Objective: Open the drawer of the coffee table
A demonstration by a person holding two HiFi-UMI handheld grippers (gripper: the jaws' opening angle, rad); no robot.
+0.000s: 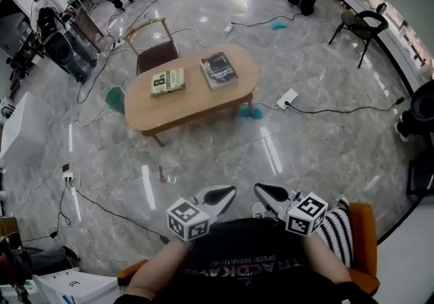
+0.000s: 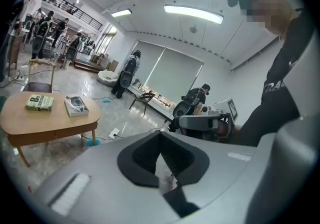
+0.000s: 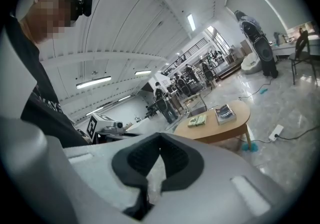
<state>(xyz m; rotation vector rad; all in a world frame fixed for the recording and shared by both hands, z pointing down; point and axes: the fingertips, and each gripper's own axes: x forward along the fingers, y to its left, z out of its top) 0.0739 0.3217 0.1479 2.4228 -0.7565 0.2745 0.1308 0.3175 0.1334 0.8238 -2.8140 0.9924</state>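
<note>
The oval wooden coffee table stands on the marble floor some way ahead of me, with a green book and a dark book lying on top. From the left gripper view its near apron shows a thin seam like a drawer front. My left gripper and right gripper are held close to my body, far short of the table, tips towards each other. Both are shut with nothing in them. The left gripper sees the right gripper opposite. The right gripper sees the table.
A wooden chair stands behind the table. Cables and a white power strip lie on the floor around it. A black chair is at the far right, an orange seat with a striped cushion beside me, and people with equipment are at the far left.
</note>
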